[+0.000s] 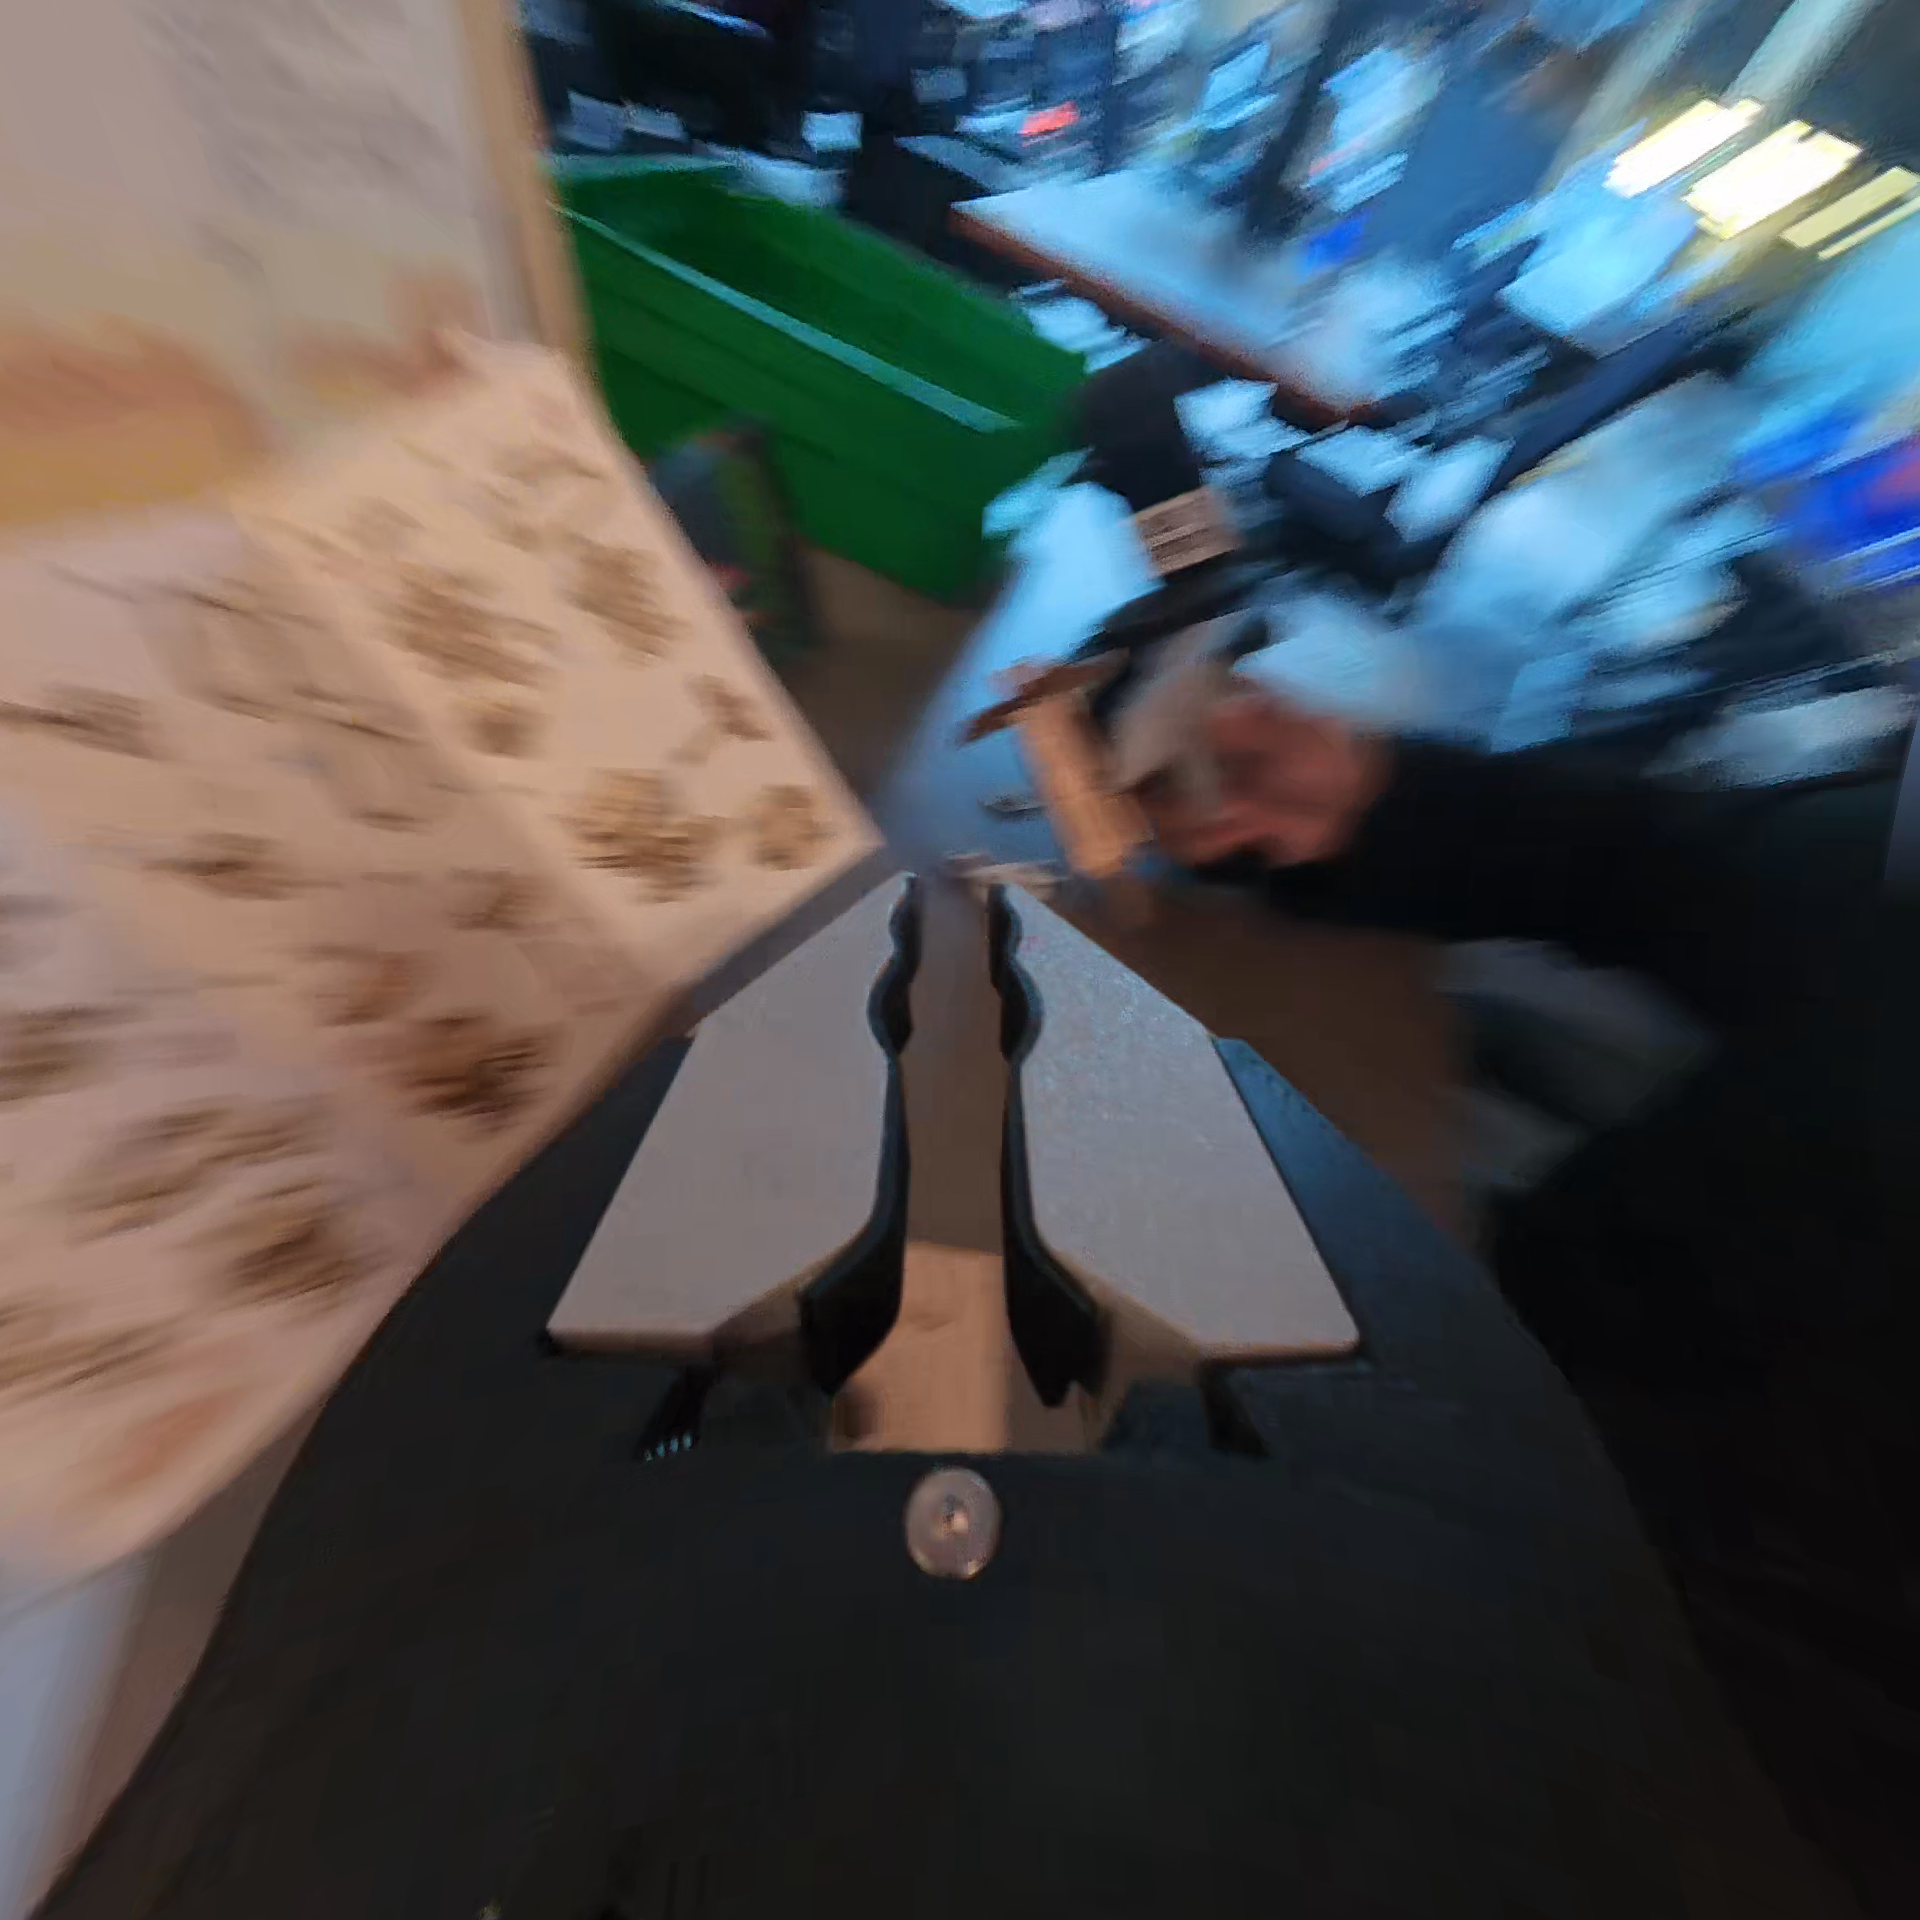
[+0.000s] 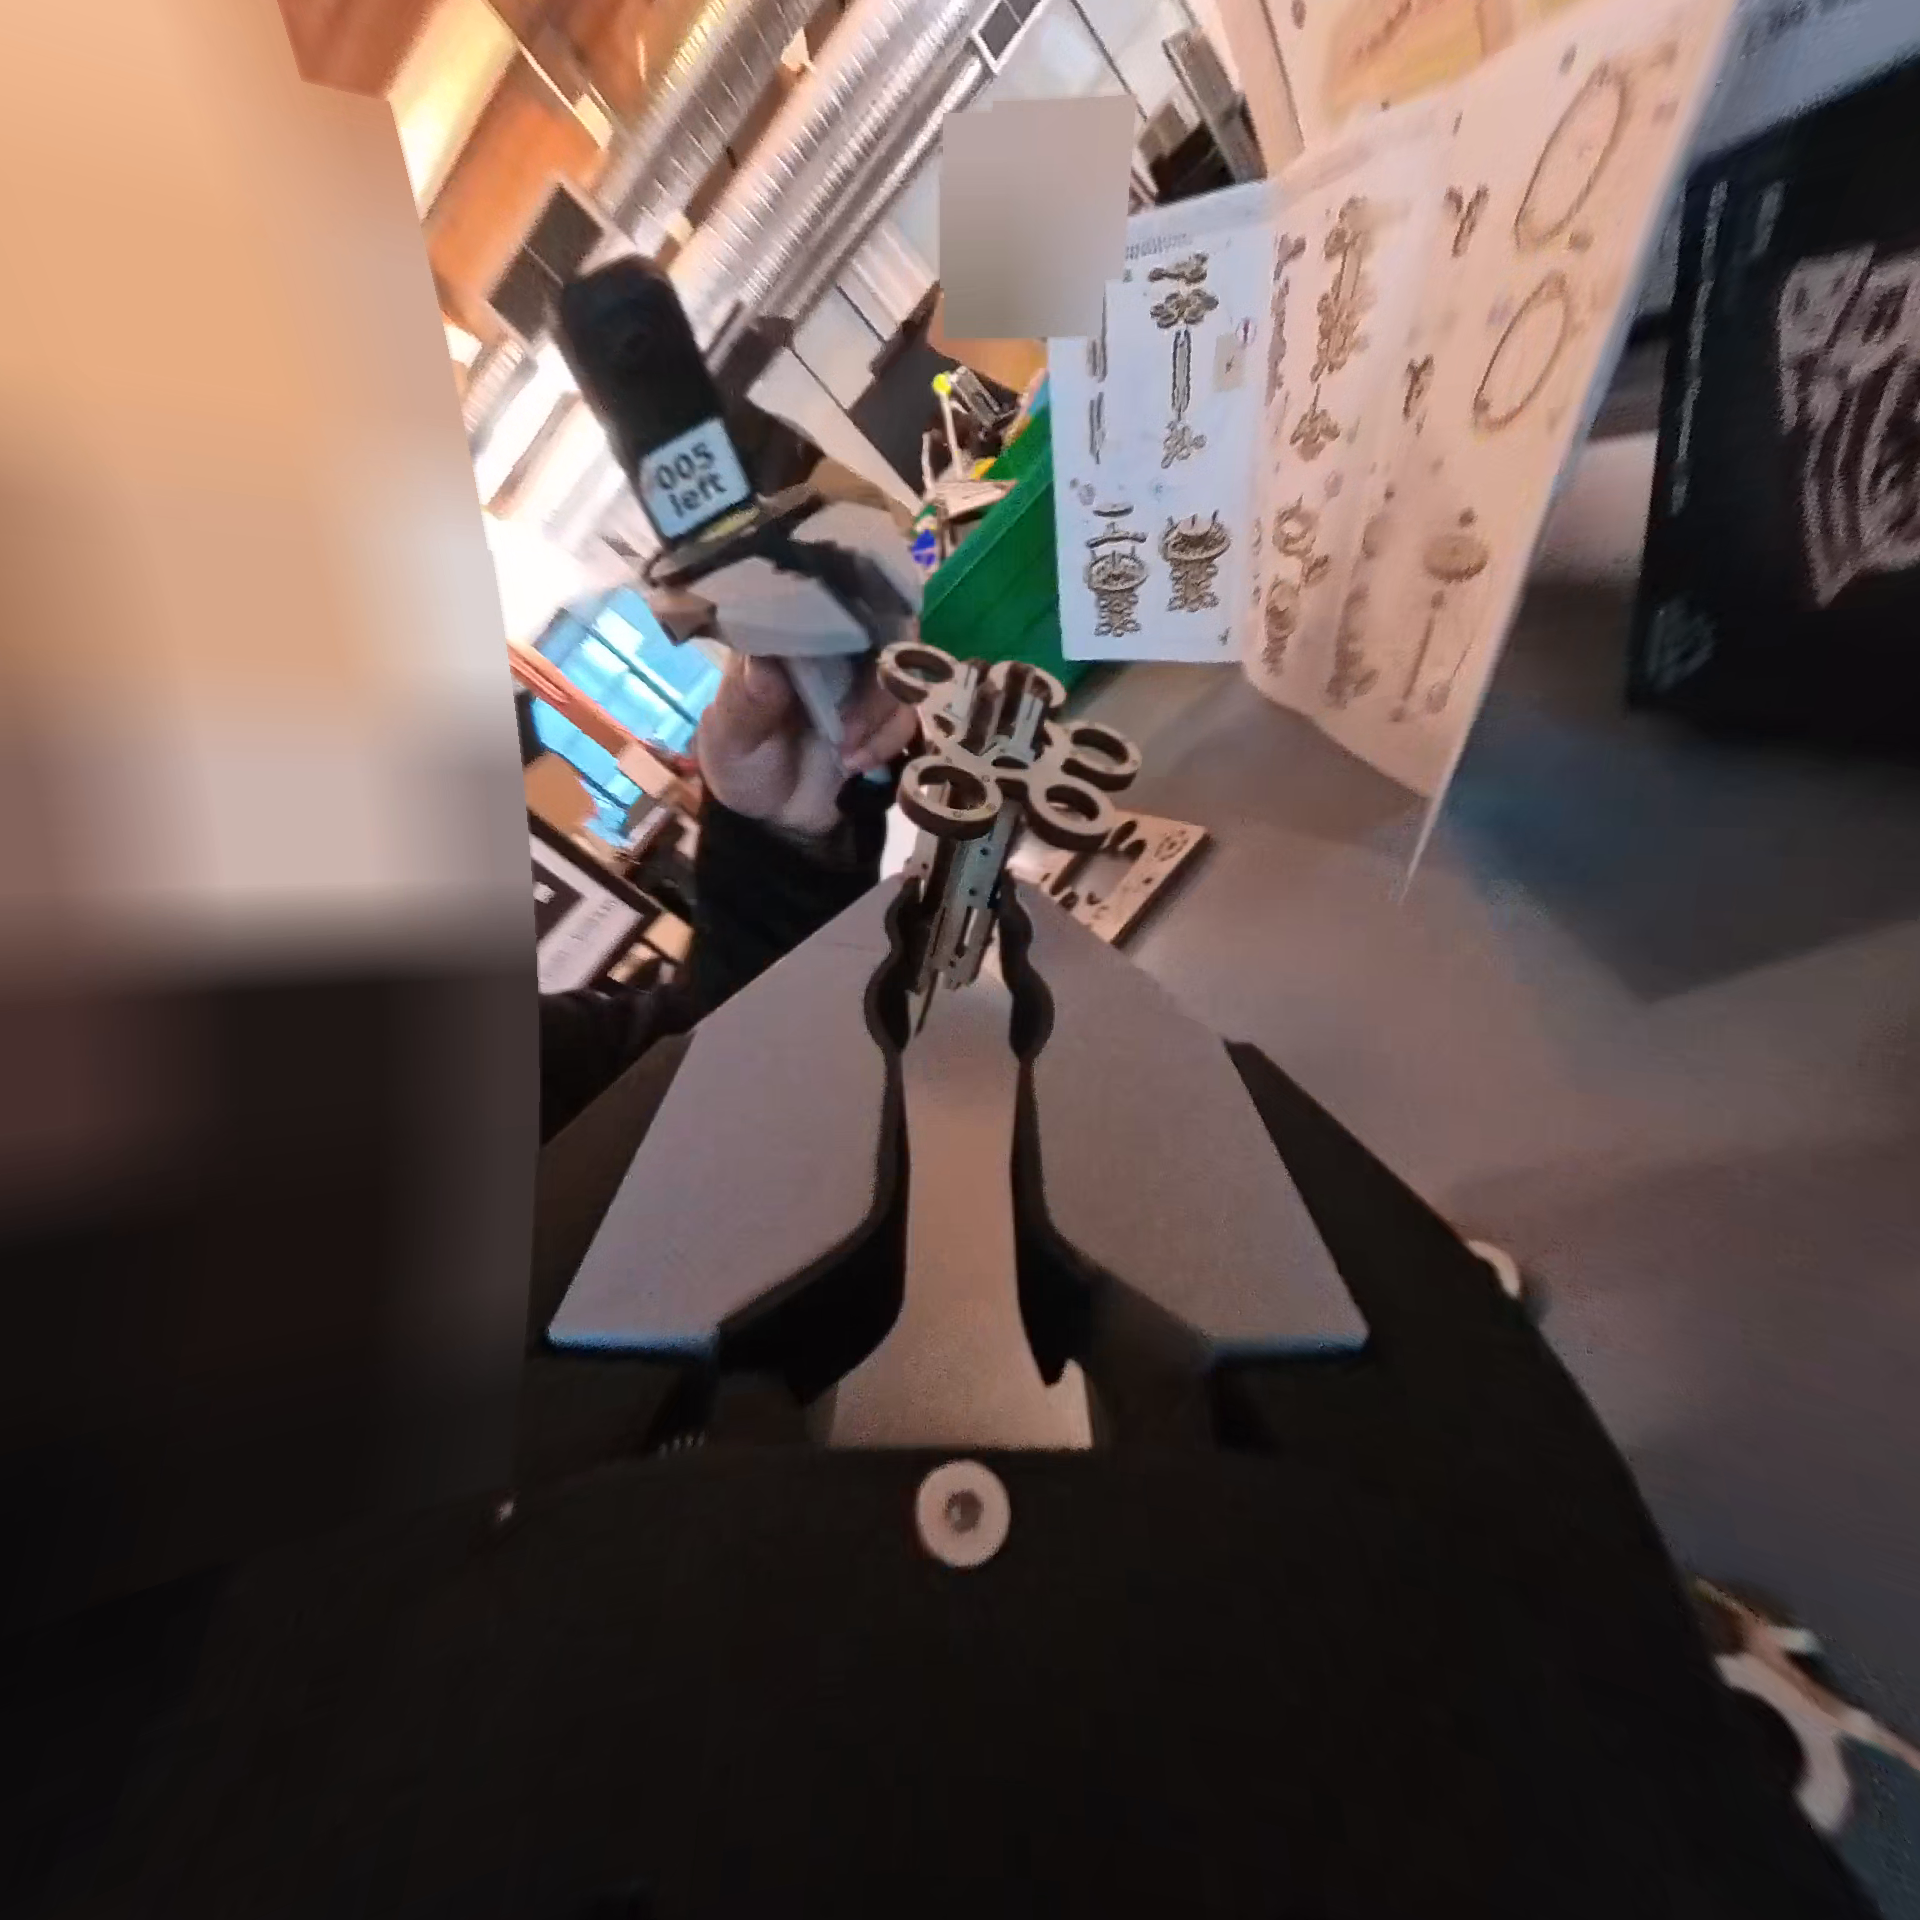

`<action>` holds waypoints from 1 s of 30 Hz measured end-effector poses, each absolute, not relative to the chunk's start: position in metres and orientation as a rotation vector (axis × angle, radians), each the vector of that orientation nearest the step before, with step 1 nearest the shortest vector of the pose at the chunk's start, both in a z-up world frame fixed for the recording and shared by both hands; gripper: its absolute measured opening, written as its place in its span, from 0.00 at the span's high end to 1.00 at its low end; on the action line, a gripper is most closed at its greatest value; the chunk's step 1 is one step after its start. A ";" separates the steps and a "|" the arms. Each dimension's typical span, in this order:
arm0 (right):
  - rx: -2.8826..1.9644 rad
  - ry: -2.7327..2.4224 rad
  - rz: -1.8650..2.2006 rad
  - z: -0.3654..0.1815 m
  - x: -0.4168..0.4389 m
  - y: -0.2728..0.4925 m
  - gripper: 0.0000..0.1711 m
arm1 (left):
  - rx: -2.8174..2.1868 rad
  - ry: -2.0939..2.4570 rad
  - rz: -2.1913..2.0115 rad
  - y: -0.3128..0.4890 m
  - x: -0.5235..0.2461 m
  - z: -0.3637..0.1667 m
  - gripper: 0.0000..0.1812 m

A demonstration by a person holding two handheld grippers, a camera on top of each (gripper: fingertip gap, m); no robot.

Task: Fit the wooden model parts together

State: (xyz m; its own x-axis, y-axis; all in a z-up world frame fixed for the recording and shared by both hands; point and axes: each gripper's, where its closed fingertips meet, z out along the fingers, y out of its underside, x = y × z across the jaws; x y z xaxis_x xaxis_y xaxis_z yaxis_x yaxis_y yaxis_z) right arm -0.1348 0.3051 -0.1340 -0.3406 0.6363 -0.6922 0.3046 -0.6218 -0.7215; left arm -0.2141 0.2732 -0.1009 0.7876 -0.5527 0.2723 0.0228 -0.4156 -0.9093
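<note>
While the right gripper (image 2: 956, 935) clamps the stem of the wooden model assembly (image 2: 997, 769), lifting its ringed head off the table (image 2: 1558, 1039) probably for fitting, the left gripper (image 1: 951, 904) shows a narrow empty gap; heavy blur hides its target.

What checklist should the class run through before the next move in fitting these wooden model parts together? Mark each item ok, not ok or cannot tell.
1. Right tongs grip the wooden model firmly: ok, its stem sits pinched between the fingertips.
2. Left tongs free to take a part: ok, narrow gap, nothing between them.
3. Left wrist view sharp enough to aim: not ok, heavily blurred.
4. Instruction sheet in sight: ok, standing open beside the work.
5. Spare parts board within view: ok, flat on the table behind the model.
6. Next part to fit identified: cannot tell.
</note>
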 end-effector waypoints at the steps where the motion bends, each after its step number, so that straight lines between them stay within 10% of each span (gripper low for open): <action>1: -1.614 -1.248 2.009 -0.132 -0.134 0.305 0.93 | -1.920 0.417 -0.551 0.275 -0.223 -0.103 0.96; 30: -1.379 -1.336 1.141 -0.147 -0.146 0.334 0.93 | -1.920 0.506 -0.557 0.272 -0.174 -0.113 0.82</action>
